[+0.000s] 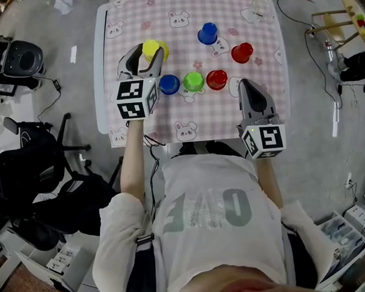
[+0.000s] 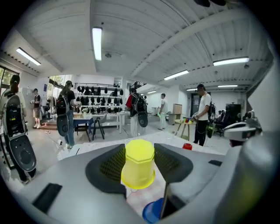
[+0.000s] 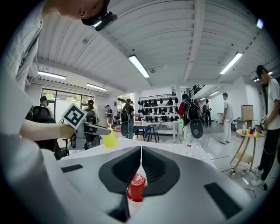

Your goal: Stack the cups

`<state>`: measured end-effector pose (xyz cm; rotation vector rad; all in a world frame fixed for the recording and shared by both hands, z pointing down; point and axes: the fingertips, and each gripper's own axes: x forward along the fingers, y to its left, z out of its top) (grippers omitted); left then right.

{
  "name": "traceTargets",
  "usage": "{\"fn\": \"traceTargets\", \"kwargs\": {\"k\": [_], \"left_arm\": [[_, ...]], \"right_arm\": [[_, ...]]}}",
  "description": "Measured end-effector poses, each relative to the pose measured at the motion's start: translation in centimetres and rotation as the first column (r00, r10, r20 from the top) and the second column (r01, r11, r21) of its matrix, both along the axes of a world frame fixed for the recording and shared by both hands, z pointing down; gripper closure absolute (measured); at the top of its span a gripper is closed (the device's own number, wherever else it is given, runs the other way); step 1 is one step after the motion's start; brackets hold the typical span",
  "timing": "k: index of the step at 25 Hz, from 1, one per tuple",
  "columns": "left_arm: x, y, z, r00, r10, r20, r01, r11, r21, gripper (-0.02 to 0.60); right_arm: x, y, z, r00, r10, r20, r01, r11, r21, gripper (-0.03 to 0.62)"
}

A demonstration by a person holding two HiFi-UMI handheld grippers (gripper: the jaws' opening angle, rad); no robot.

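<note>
Yellow plastic fills the gap of the left gripper (image 2: 139, 148): its two mesh pads (image 2: 110, 164) close on the sides of an upturned yellow cup (image 2: 139, 168), so the cup is gripped. Seen from the right gripper view, that cup is tilted and seems lifted clear of the table. Just below the left gripper's right jaw sits the rim of a blue cup (image 2: 153, 213). In the head view this blue cup is the left end of a row with a green cup (image 1: 193, 81) and a red cup (image 1: 216, 79), all upside down on the pink checked cloth (image 1: 230, 117). A second blue cup (image 1: 207, 33) and a second red cup (image 1: 243, 52) stand farther back, apart from the row. The left forearm is bare and stretched straight forward over the left part of the table, with the gripper's marker cube (image 1: 135, 99) just behind the jaws. The right gripper (image 3: 141, 151) has its jaws pressed together along a thin seam with nothing between them. One of the red cups shows just beyond its tips, and I cannot tell which. The right arm is bent close to the body. Its gripper lies at the near edge of the table and points away from the person, well apart from the left one.
</note>
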<state>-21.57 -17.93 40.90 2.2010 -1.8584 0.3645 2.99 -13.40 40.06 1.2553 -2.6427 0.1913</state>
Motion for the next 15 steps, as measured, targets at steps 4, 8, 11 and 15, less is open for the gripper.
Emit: {"fn": "traceTargets", "kwargs": {"k": [4, 8, 11, 15], "left_arm": [[4.6, 2.7, -1.3, 0.997, 0.071, 0.003, -0.071, 0.997, -0.004, 0.354], [7.5, 4.3, 0.2, 0.994, 0.108, 0.031, -0.106, 0.993, -0.048, 0.354], [8.4, 5.0, 1.6, 0.994, 0.108, 0.010, -0.107, 0.991, -0.084, 0.354], [8.8, 5.5, 2.7, 0.994, 0.108, 0.022, -0.105, 0.988, -0.112, 0.354]], "right_arm": [[0.0, 0.5, -0.4, 1.000, -0.026, 0.014, 0.026, 1.000, 0.005, 0.565], [0.6, 0.7, -0.6, 0.999, -0.039, 0.022, 0.038, 0.999, 0.011, 0.565], [1.1, 0.7, -0.6, 0.999, -0.036, 0.026, 0.036, 0.999, 0.009, 0.565], [1.7, 0.8, -0.3, 0.999, -0.028, 0.027, 0.027, 1.000, 0.005, 0.565]]}}
